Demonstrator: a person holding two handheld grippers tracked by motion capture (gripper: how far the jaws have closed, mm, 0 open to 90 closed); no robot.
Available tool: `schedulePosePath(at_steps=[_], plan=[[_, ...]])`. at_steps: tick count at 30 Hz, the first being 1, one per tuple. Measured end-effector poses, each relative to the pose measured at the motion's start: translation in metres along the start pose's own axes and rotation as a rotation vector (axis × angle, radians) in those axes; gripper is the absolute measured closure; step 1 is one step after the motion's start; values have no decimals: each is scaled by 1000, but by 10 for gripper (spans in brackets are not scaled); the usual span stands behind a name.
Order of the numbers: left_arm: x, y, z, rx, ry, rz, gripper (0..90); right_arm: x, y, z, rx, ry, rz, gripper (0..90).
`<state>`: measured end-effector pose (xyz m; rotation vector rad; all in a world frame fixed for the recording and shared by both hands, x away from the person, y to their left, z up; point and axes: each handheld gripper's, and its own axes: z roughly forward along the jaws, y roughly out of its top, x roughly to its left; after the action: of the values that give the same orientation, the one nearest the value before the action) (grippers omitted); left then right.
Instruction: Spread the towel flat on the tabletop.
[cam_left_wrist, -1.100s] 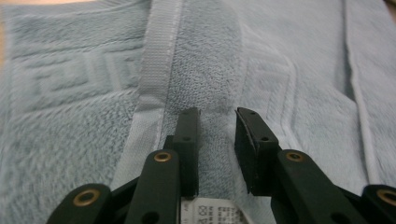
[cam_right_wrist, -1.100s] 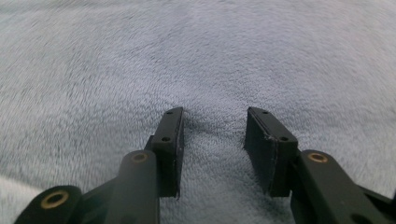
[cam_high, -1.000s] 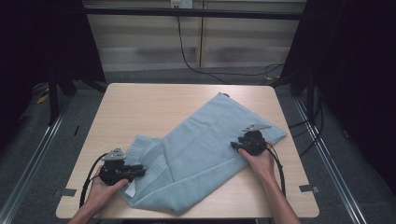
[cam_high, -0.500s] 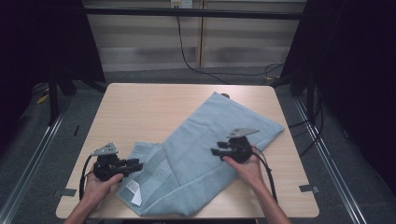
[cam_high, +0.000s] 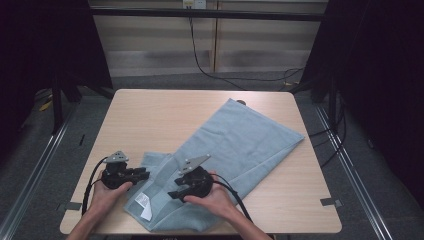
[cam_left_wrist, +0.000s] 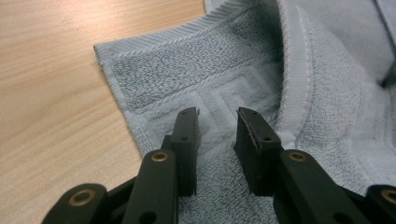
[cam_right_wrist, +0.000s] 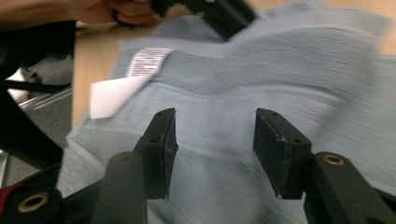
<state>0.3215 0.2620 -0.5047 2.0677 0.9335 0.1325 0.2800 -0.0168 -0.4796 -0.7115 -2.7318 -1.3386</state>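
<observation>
Now | left claw (cam_left_wrist: 217, 140) open at towel (cam_high: 240, 145) edge | right claw (cam_right_wrist: 212, 144) open above towel

Left hand-held gripper (cam_high: 141, 174) and right hand-held gripper (cam_high: 176, 192) (both gaping), held low

High view: even overhead light falls on the table (cam_high: 150, 115); the surroundings to left and right lie in deep shadow, and shadows on the tabletop are soft. Left gripper view: the towel (cam_left_wrist: 243, 88) weave is sharp in the middle and softens toward the far edge. Right gripper view: motion blur smears the towel and label (cam_right_wrist: 140, 70); the near jaws stay fairly crisp.
</observation>
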Motion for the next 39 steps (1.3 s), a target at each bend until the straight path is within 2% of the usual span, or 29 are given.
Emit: schedulePosePath(at_steps=[2,4,6,7,11,12,13,14,16,20,22,27,30,32,34,36,39], plan=[[-1,0,0,0,10,8,690,3,1,6,9,13,-4,499],[0,0,0,4,5,5,693,10,3,22,23,46,-23,491],[1,0,0,-3,1,-14,701,16,2,31,30,66,-37,464],[1,0,0,-3,2,-12,702,18,1,34,43,62,-44,448],[0,0,0,-3,4,-15,703,24,-4,36,29,27,-69,469],[0,0,0,-2,6,-15,705,30,-6,36,36,-34,-133,574],[0,0,0,-1,6,-14,706,32,-6,35,40,-56,-155,654],[0,0,0,-1,8,-13,708,32,-6,34,42,-59,-155,734],[0,-1,0,-1,10,-12,712,30,-7,31,16,-60,-132,821],[1,-2,-2,-5,3,-17,721,26,-11,22,-20,-51,-104,839],[1,-5,-5,-5,-8,-20,730,17,-14,5,-61,-57,-59,857],[-2,-6,-6,-1,1,-17,738,0,-20,-31,-103,-124,-11,874],[-3,-7,-6,1,6,-13,738,-10,-30,-55,-121,-165,31,878],[-5,-8,-8,8,-7,-14,737,-17,-38,-69,-136,-181,65,878],[-11,-10,-8,17,-44,-14,737,-24,-48,-82,-130,-207,79,878],[-15,-10,-8,30,-57,-3,737,-27,-53,-87,-131,-218,89,877],[-41,-9,-3,60,-85,63,702,-38,-74,-98,-103,-238,132,860]])
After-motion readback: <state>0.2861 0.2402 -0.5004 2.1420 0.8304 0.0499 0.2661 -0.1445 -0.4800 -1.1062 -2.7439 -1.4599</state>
